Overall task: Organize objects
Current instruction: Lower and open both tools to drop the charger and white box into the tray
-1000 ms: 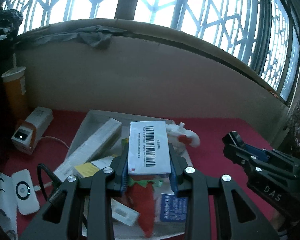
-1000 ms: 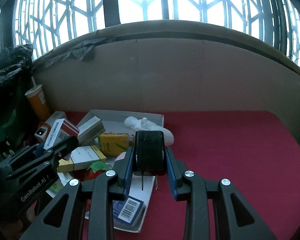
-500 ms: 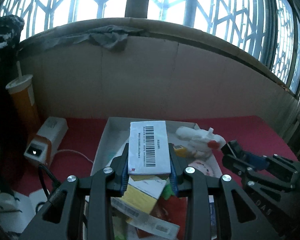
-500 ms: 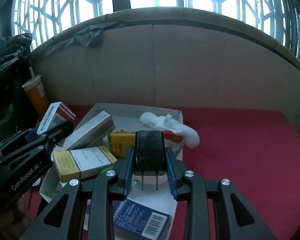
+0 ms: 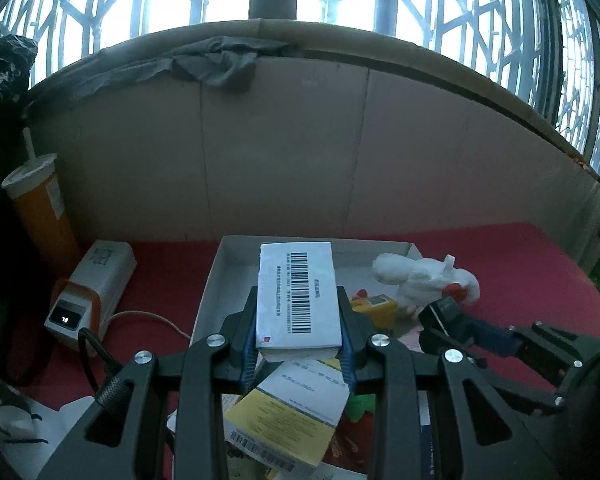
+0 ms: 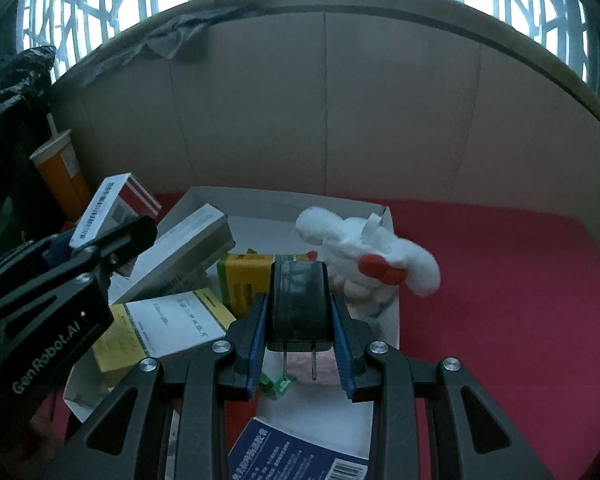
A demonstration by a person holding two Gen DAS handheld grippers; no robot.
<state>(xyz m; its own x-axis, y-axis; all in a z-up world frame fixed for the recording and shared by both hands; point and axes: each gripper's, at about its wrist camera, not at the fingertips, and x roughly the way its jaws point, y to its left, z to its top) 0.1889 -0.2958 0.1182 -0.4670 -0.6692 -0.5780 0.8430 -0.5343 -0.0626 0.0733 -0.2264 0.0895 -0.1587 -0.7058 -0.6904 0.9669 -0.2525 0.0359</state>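
**Both grippers loaded above a crowded tray**

The white tray (image 6: 394, 332) below both grippers holds boxes (image 6: 172, 324) and a white plush toy (image 6: 364, 256). The left gripper (image 5: 298, 334) is clamped on a barcoded box (image 5: 296, 300); the right gripper (image 6: 300, 332) grips a black plug adapter (image 6: 300, 300). Bare red tabletop (image 6: 500, 300) lies rightward; a cardboard wall (image 6: 380, 120) stands ahead.

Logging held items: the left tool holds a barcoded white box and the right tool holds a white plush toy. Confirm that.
Wrong on the right tool: it grips a black plug adapter, as the right wrist view shows. The white plush toy lies in the tray. The left tool does hold the barcoded white box.
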